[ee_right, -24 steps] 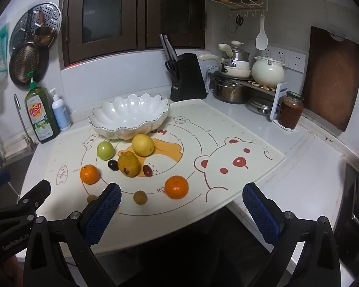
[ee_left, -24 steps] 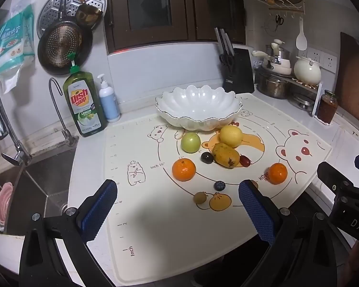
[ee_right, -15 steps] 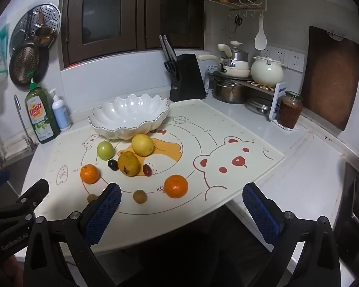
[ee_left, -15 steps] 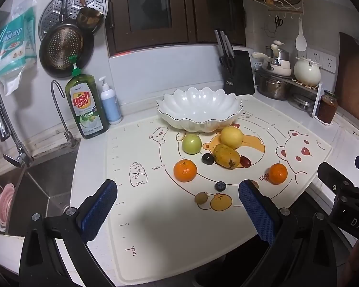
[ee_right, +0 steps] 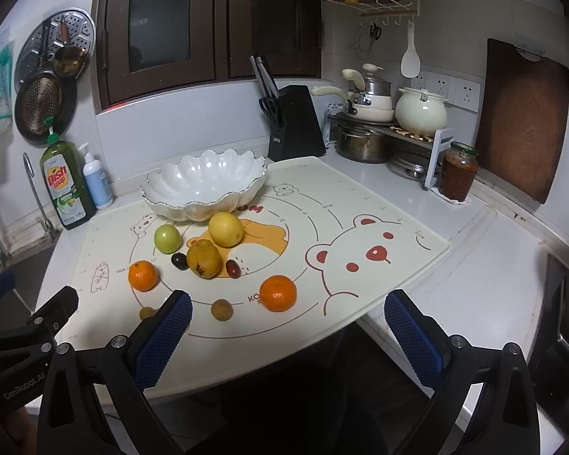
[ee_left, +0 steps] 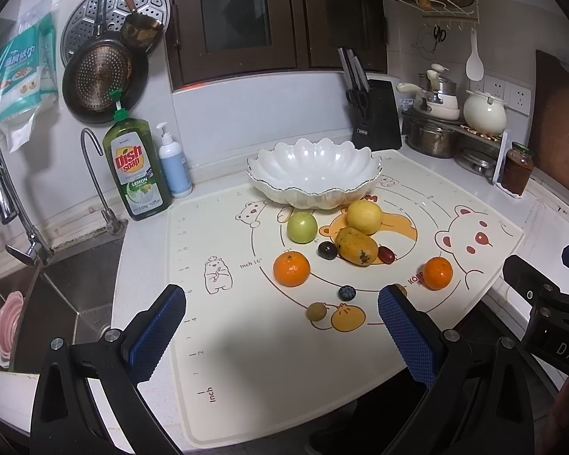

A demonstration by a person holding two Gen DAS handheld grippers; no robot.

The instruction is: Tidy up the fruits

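Around the printed mat (ee_left: 246,345) we saw a green dish soap bottle (ee_left: 137,167), a black knife block (ee_right: 295,121) and a red jar (ee_right: 458,171) on the counter, all well apart from the fruits. Nothing lay between our tongs and the fruits. The white bowl (ee_left: 315,172) stood at the far side of the mat with no fruit in it. Just in front of it lay a lemon (ee_left: 364,217), a green apple (ee_left: 302,227) and a mango (ee_left: 356,245), and nearer to us two oranges (ee_left: 291,268) (ee_left: 437,273). Our left gripper (ee_left: 280,331) hovered low over the near edge of the mat, its fingers spread wide and holding nothing. Our right gripper (ee_right: 288,337) hovered beside it, also spread wide.
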